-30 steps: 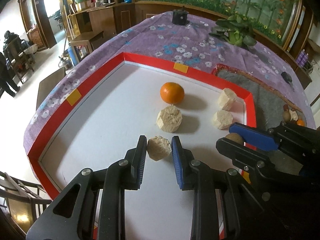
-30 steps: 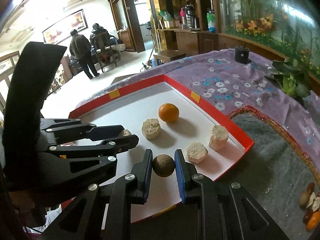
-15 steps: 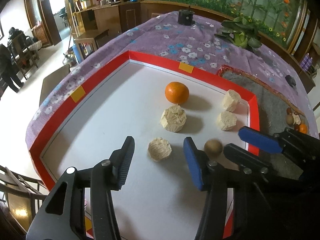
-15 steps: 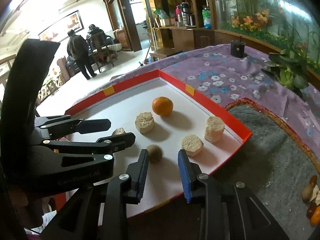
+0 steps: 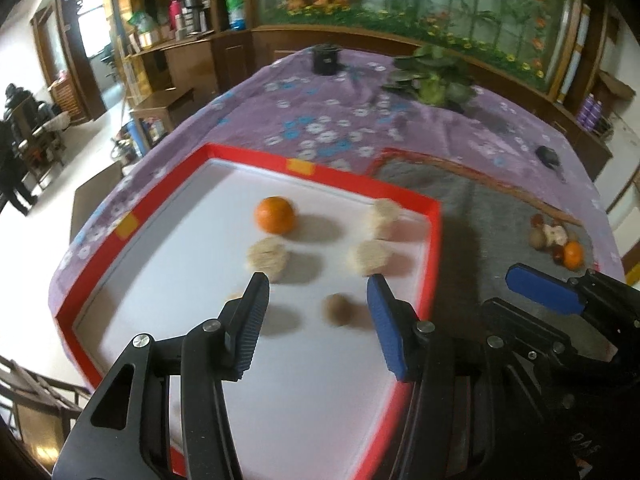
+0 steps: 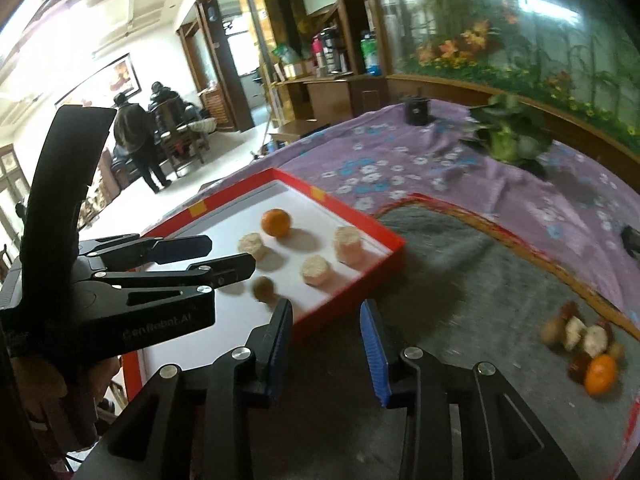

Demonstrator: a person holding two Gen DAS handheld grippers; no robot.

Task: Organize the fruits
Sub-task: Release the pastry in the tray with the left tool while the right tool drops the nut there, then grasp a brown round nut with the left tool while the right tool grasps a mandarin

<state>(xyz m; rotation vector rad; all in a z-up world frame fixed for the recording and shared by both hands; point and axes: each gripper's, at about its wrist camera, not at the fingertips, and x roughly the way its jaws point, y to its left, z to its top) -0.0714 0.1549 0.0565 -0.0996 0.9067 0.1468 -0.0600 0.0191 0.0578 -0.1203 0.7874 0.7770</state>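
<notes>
I see the small brown fruit [image 5: 337, 309] lying free on the white floor of the red-rimmed tray [image 5: 434, 256], near its right edge, with bare white space in front. My left gripper [image 5: 316, 316] stands wide open above it, empty. My right gripper [image 6: 326, 344] is open too and empty, over the grey mat [image 6: 472, 280]; its jaws have just been opening. A second ago each gripper held a piece; now both are released and pulled back.
</notes>
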